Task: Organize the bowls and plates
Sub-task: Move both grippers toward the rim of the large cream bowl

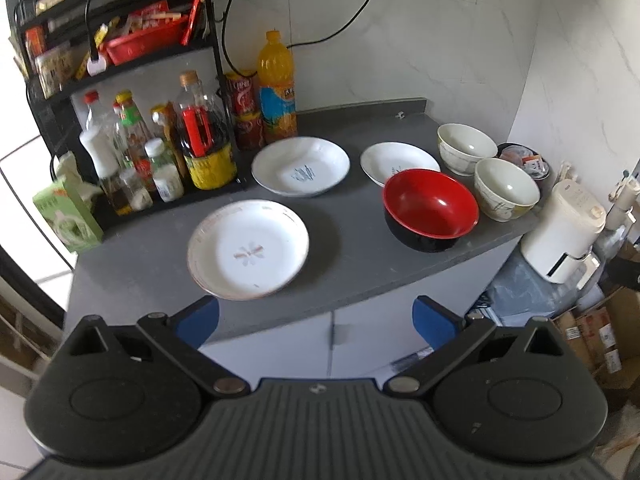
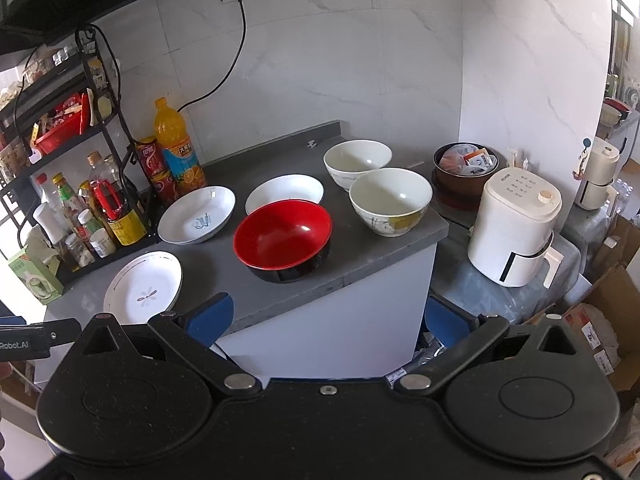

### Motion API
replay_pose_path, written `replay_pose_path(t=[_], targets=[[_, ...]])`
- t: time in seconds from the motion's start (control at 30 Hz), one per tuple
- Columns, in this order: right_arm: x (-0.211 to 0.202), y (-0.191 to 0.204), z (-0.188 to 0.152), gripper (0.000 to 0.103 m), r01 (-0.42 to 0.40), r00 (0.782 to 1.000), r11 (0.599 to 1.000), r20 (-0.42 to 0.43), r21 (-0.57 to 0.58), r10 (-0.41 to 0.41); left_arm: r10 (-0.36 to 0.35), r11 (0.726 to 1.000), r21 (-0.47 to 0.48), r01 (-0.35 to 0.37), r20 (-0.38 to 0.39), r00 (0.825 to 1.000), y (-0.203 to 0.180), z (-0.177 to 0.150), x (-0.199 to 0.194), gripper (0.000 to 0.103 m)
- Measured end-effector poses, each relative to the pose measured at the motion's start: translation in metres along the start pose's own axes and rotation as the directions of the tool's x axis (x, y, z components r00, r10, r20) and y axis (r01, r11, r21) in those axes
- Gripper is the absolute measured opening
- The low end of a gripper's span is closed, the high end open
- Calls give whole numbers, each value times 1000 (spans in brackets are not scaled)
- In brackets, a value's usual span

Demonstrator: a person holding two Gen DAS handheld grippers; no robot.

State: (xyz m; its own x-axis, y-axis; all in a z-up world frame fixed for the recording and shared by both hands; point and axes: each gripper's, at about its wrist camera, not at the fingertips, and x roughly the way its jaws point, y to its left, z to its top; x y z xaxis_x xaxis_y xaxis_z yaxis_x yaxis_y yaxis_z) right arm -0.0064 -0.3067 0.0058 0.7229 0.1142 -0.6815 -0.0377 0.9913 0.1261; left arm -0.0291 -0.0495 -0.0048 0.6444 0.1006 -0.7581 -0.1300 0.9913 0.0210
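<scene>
Grippers: our left gripper (image 1: 316, 320) and right gripper (image 2: 326, 320) hang before the counter (image 1: 352, 256) edge, jaws wide, empty.
Dishes: we see three plates (image 1: 249, 254) left, red bowl (image 2: 283, 239) and two white bowls (image 2: 391, 201) right.
Around: bottles (image 1: 206, 136) crowd the left; air fryer (image 2: 516, 226) right.
Room: bare counter along the front.

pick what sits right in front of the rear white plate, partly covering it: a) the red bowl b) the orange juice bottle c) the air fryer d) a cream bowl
a: the red bowl stands directly in front of the rear white plate, hiding its near edge in both views.
</scene>
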Motion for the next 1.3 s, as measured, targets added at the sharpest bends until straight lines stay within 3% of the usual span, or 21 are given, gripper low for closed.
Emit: replay_pose_path(t=[0.4,0.57,0.97,1.3], targets=[[12,-31,2,103,-32,999,997,-6,70,32,-6,1000,6,7,-25,1000,-37,-3,7,102],[30,-40,7,103,-8,1000,995,-9,99,9,-34,999,17,34,-19,999,-51,9,20,102],[95,-66,40,103,60,998,982,-17,181,-58,-75,994,71,81,-78,994,-95,67,104,102],[137,-85,63,103,106,994,964,-33,244,-101,-140,981,125,148,-71,988,-139,119,165,102]])
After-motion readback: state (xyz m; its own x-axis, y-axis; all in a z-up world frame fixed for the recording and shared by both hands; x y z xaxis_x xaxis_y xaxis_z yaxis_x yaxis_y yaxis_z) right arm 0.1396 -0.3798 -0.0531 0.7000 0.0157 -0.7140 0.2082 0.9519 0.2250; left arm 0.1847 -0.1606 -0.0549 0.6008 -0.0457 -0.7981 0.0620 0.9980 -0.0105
